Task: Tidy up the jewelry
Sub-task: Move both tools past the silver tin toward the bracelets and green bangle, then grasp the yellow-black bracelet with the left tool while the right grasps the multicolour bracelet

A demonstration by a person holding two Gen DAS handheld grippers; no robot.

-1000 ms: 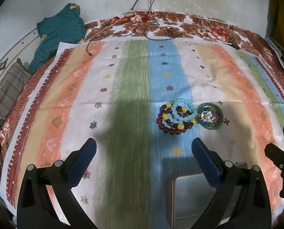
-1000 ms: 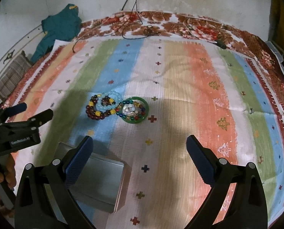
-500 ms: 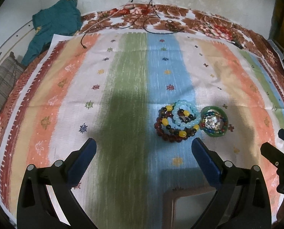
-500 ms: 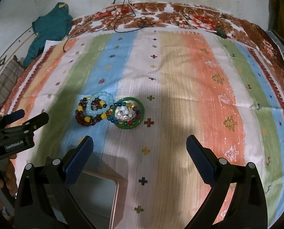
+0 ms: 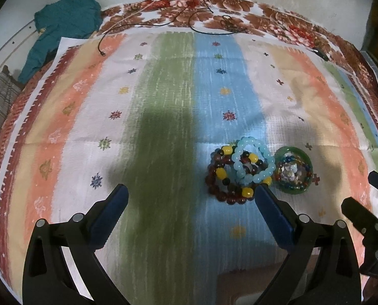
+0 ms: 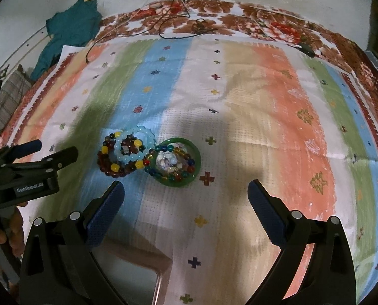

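Note:
A pile of bead bracelets lies on the striped cloth: a pale blue bracelet [image 5: 253, 161] [image 6: 134, 147] over dark red and yellow-beaded ones [image 5: 224, 178] [image 6: 111, 160]. Beside it a green bangle [image 5: 294, 170] [image 6: 175, 162] rings several small coloured beads. My left gripper [image 5: 191, 211] stands open just short of the pile, its right fingertip close to the yellow bead. My right gripper [image 6: 186, 203] is open too, a little before the bangle. The left gripper [image 6: 31, 162] also shows in the right wrist view, left of the pile.
A grey box [image 6: 140, 277] [image 5: 242, 287] with a pale rim lies at the near edge, under the grippers. A teal garment [image 5: 64, 23] and black cables [image 5: 201, 20] lie at the back of the bed. A hand [image 6: 1, 236] holds the left tool.
Both grippers have moved forward toward the jewelry, which now sits lower and larger in view. The box has slid toward the bottom edge of both views. Both stay open.

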